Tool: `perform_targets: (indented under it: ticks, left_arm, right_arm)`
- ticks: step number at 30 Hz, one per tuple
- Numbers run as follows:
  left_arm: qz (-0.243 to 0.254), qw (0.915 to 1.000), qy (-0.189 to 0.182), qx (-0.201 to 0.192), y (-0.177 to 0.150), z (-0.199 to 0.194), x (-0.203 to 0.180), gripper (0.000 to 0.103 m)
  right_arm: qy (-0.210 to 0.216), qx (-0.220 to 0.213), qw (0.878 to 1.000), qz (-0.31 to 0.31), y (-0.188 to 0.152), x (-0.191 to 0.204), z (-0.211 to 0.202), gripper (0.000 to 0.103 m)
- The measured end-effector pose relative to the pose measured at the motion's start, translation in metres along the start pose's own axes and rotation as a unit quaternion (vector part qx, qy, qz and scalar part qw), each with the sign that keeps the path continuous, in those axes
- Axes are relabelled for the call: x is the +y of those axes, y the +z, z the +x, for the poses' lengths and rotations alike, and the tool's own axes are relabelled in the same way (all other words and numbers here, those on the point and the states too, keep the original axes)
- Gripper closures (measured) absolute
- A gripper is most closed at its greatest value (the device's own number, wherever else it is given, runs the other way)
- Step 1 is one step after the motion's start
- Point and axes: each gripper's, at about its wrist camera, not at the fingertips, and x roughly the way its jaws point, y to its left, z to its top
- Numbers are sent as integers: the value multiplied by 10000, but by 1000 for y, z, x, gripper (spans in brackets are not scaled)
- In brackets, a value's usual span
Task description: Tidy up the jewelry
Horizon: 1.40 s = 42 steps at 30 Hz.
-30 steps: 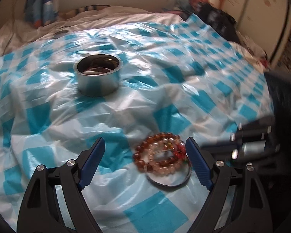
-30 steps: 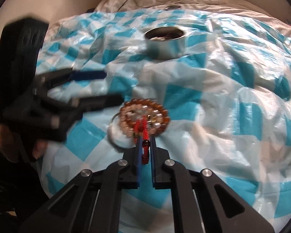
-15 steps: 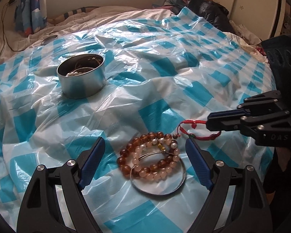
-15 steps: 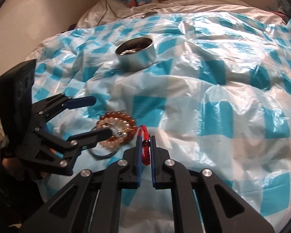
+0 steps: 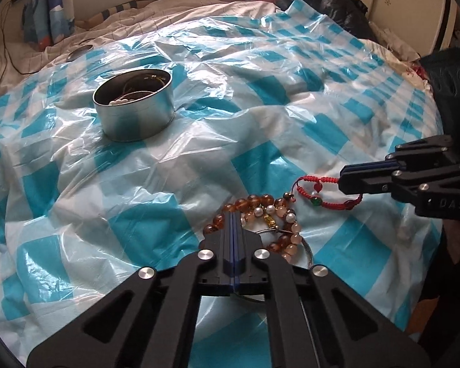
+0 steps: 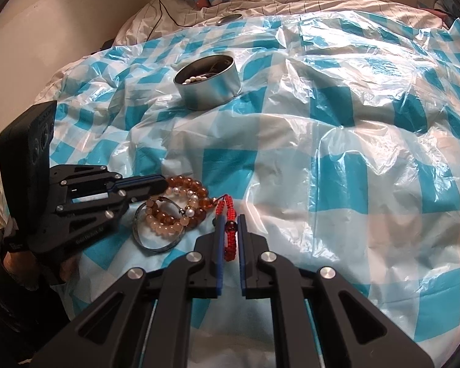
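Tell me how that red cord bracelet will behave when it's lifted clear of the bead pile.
The red cord bracelet is thin knotted cord, so it will probably sag limply from the right gripper. It looks light. It touches the amber bead bracelets, so it might snag them.

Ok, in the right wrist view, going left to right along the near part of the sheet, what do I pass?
Left gripper, shut → metal bangle → beaded bracelets → red cord bracelet pinched in the right gripper → bare blue-and-white checked plastic sheet.
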Motion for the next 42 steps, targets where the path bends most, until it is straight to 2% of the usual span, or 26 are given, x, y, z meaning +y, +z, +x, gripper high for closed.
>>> perform_targets:
  ticks: [5, 7, 9, 10, 11, 12, 13, 15, 17, 18, 19, 20, 22, 23, 24, 31, 37, 42]
  left_arm:
    - [18, 10000, -25, -35, 1, -3, 0, 103]
    - [-60, 9998, -177, 51, 0, -3, 3, 103]
    - [-92, 9999, -66, 90, -1, -4, 6, 100]
    - [-134, 9998, -75, 109, -1, -5, 8, 92]
    - [-154, 9998, -88, 128, -1, -5, 8, 86]
    - [-168, 9998, -51, 133, -1, -6, 9, 73]
    - [-169, 9998, 8, 126, -1, -6, 9, 62]
    - [-121, 9998, 9, 155, -2, -5, 7, 60]
    - [-75, 9995, 33, 295, -5, 1, 4, 60]
    - [-43, 9992, 56, 388, -7, 5, 4, 66]
    - [-9, 9991, 57, 430, -7, 7, 3, 77]
    - [22, 9989, 44, 465, -8, 7, 2, 80]
    - [39, 9989, 107, 457, -7, 6, 3, 92]
    - [-1, 9991, 85, 426, -6, 3, 6, 94]
    - [-54, 9992, 43, 394, -5, 1, 8, 96]
    - [-551, 9970, -538, 67, 3, -19, 29, 97]
    - [-869, 9931, -756, -216, 8, -34, 46, 97]
    - [-913, 9925, -735, -345, 12, -41, 50, 97]
  right_arm:
    - [7, -24, 10000, -32, 1, 2, -1, 94]
    - [9, 28, 10000, -45, 0, 3, 2, 94]
    - [-4, 32, 10000, -25, 0, 2, 2, 94]
    - [-6, 42, 10000, -13, 0, 2, 2, 94]
    - [-22, 43, 10000, 13, 0, 1, 2, 87]
    - [-44, 30, 10000, 27, 0, 1, 2, 80]
    - [-78, 12, 10000, 21, 0, 1, 2, 67]
    - [-76, 4, 10000, -28, -1, 2, 2, 66]
    - [-107, 59, 9999, -65, -2, 3, 5, 66]
    - [-131, 115, 9998, -87, -3, 3, 7, 66]
    - [-156, 166, 9997, -99, -3, 4, 10, 69]
    - [-228, 223, 9994, -103, -4, 3, 12, 79]
    - [-245, 270, 9993, -115, -5, 3, 14, 86]
    - [-248, 267, 9993, -119, -5, 3, 14, 94]
    - [-259, 257, 9992, -138, -5, 4, 14, 96]
    - [102, 48, 9999, 4, 1, 6, 3, 97]
    - [457, -145, 9986, 234, 7, 3, -8, 97]
    - [682, -351, 9966, 303, 14, 4, -16, 97]
